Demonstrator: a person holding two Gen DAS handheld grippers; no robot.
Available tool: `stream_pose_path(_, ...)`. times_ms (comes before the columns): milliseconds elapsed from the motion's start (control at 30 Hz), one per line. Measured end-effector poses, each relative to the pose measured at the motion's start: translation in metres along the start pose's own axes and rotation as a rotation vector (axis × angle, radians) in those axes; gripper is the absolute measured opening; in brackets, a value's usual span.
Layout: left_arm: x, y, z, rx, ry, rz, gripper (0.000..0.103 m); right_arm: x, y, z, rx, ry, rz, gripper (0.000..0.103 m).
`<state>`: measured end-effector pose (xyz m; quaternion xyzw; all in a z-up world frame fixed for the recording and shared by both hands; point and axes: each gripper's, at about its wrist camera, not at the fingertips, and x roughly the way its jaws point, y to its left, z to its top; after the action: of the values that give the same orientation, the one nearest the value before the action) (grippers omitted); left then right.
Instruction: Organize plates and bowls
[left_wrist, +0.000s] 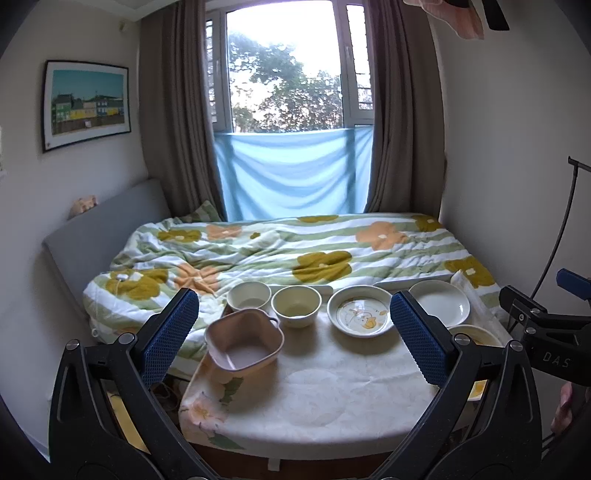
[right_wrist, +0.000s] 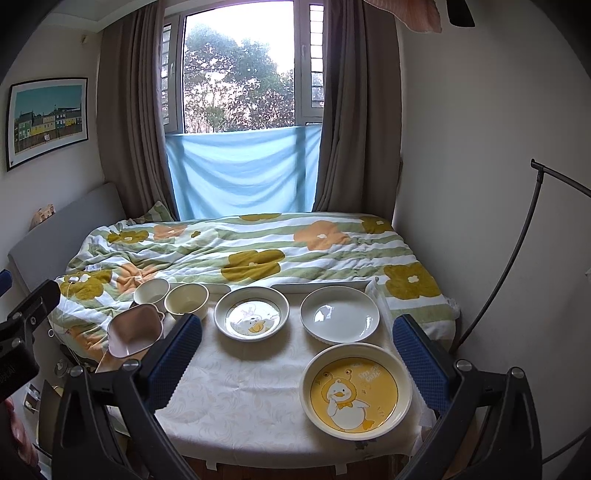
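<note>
On the small table (left_wrist: 314, 402) stand a pink heart-shaped bowl (left_wrist: 243, 341) at the left, two cream bowls (left_wrist: 249, 295) (left_wrist: 296, 304) behind it, a white duck plate (left_wrist: 360, 312) and a plain white plate (left_wrist: 441, 301). In the right wrist view the pink bowl (right_wrist: 135, 328), cream bowls (right_wrist: 151, 290) (right_wrist: 186, 301), small duck plate (right_wrist: 252, 312), plain plate (right_wrist: 340, 314) and a large yellow duck plate (right_wrist: 356, 389) show. My left gripper (left_wrist: 293, 332) is open and empty above the table's front. My right gripper (right_wrist: 297, 354) is open and empty, fingers apart either side of the yellow plate.
A bed with a flowered quilt (left_wrist: 295, 251) lies right behind the table. A window with curtains (left_wrist: 291, 74) is at the back. A black stand pole (right_wrist: 517, 258) rises at the right wall. The table has bare cloth at its front middle.
</note>
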<state>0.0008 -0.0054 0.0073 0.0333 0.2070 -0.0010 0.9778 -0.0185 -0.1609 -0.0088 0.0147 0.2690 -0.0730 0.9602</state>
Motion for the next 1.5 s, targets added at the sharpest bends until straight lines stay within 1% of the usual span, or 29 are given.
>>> stream_pose_path(300,0.000,0.002,-0.001,-0.002,0.002,-0.004,0.103,0.001,0.001,-0.007,0.000,0.006,0.001,0.103)
stream_pose_path(433,0.000,0.003,-0.001,-0.007,0.006,-0.017,0.103,0.002,0.001,-0.007,0.001,0.008,0.002,0.103)
stream_pose_path(933,0.003,0.005,-0.001,-0.017,0.020,-0.013,0.103,0.002,0.002,-0.005,0.001,0.010,0.002,0.103)
stream_pose_path(1100,0.005,0.004,-0.002,-0.013,0.030,-0.008,0.103,0.002,0.004,-0.010,-0.003,0.017,0.005,0.103)
stream_pose_path(1500,0.006,-0.003,-0.002,-0.005,0.006,0.004,0.103,0.004,0.000,-0.008,0.005,0.015,0.012,0.103)
